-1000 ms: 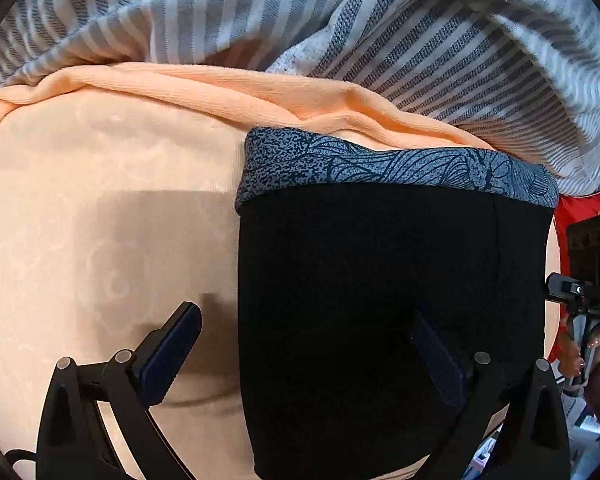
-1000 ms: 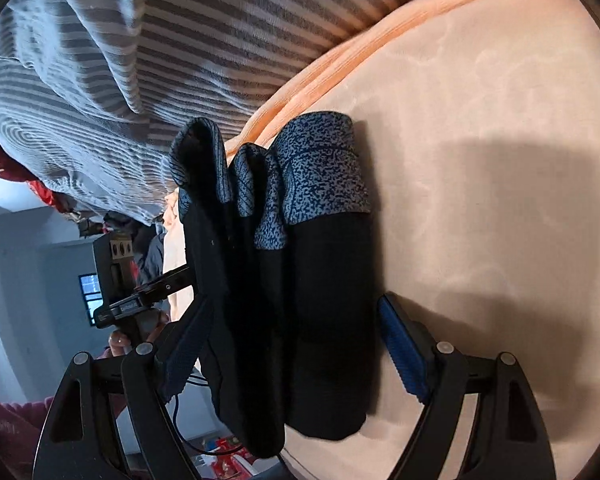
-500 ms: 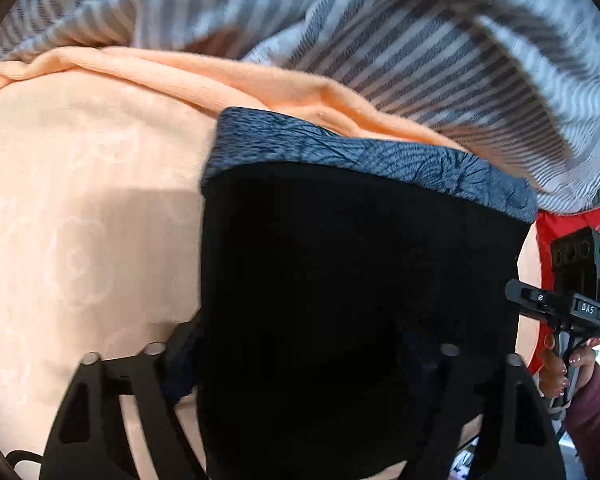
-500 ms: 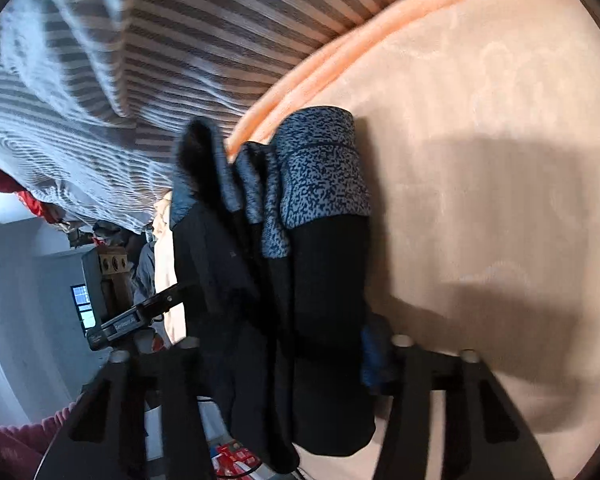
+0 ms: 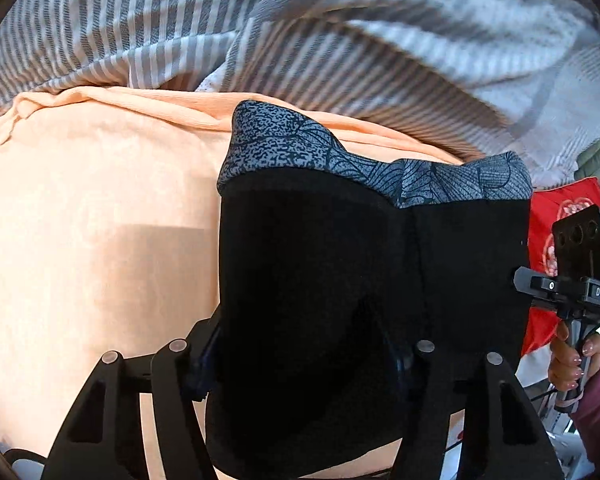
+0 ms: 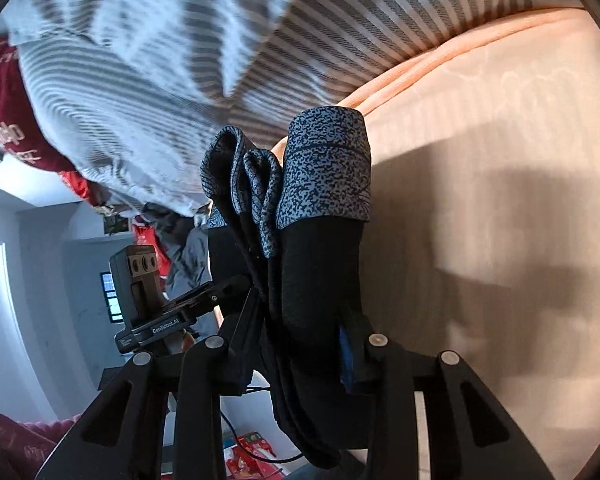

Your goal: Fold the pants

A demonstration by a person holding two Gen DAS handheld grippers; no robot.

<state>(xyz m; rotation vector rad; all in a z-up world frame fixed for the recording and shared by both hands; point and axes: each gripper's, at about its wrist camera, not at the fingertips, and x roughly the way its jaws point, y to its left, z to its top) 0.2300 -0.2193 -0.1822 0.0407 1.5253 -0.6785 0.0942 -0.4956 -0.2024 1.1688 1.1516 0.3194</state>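
Note:
The folded black pants (image 5: 332, 280) with a blue-grey patterned waistband (image 5: 284, 148) hang above a peach sheet (image 5: 80, 220). My left gripper (image 5: 304, 356) is shut on the near edge of the folded stack. In the right wrist view the pants (image 6: 320, 280) show as several layers with the waistband (image 6: 324, 172) at the far end. My right gripper (image 6: 296, 344) is shut on those layers. The right gripper also shows in the left wrist view (image 5: 576, 280), at the pants' right side. The left gripper also shows in the right wrist view (image 6: 148, 300).
A grey-and-white striped blanket (image 5: 340, 40) is bunched along the far side of the sheet, also in the right wrist view (image 6: 180, 60). A red cushion (image 5: 556, 216) lies at the right. The room floor and wall (image 6: 40, 280) show past the bed edge.
Both grippers closed from open onto the folded pants. The pants have lifted off the sheet and the waistband now sags in the middle.

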